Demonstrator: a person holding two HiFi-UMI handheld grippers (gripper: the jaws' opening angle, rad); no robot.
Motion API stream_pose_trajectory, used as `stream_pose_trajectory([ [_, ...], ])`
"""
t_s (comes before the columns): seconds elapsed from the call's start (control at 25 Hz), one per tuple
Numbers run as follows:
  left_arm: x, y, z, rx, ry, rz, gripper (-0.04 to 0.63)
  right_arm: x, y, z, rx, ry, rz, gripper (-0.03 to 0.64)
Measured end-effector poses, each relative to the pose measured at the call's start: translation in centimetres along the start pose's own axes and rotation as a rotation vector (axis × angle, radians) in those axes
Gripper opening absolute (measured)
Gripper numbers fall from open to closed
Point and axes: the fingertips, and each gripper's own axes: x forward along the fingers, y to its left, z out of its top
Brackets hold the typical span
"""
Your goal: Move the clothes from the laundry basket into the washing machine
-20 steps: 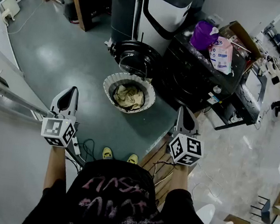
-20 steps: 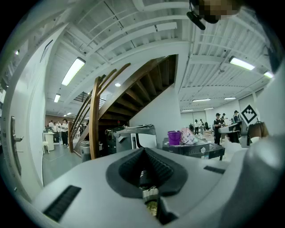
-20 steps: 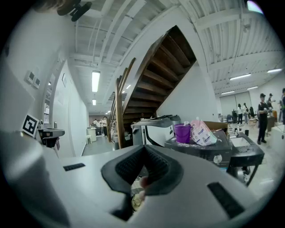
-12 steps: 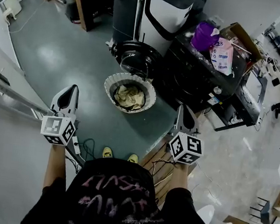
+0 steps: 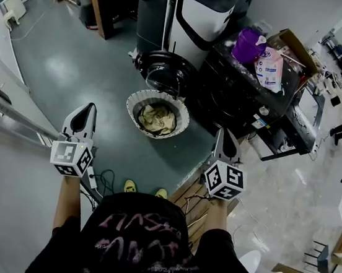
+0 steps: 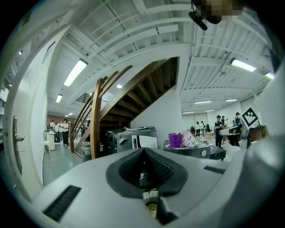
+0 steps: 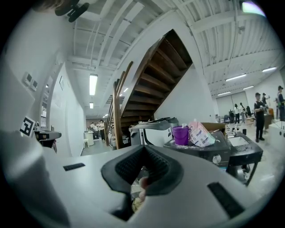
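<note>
Left gripper (image 5: 88, 110) and right gripper (image 5: 222, 135) are closed, empty. Beige clothes (image 5: 156, 117) lie crumpled in the basket (image 5: 133, 100) beside the washer (image 5: 239, 95). They look soft and light; pinch a raised fold.

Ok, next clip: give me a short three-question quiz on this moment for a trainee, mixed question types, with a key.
1. True or false: the left gripper and the right gripper are both shut and empty.
2. Where do the clothes lie? A: in the laundry basket. B: on the bare floor. C: on the staircase.
3. Fill in: on top of the washing machine stands a ___ container beside a pink pack.

Key: 1 true; 2 A; 3 purple.
</note>
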Motion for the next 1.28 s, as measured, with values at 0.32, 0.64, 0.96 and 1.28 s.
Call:
stream_pose_trajectory([
  [0.32,-0.1,-0.1,0.1,0.005,0.006,0.008,0.011,0.1,0.8,-0.1,-0.005,0.002,0.036,0.076],
  [0.64,0.2,-1.0,0.6,0.015,0.0,-0.024,0.128,-0.1,0.8,0.1,0.001,-0.02,0.045,0.211],
  [0.96,0.3,-1.4,0.7,0.009,-0.001,-0.034,0.252,0.0,0.8,-0.4,0.0,-0.002,0.061,0.301],
  [1.28,0.6,-1.8,0.3,0.006,0.012,-0.059,0.298,-0.3,0.1,-0.2,-0.013,-0.02,0.039,0.314],
])
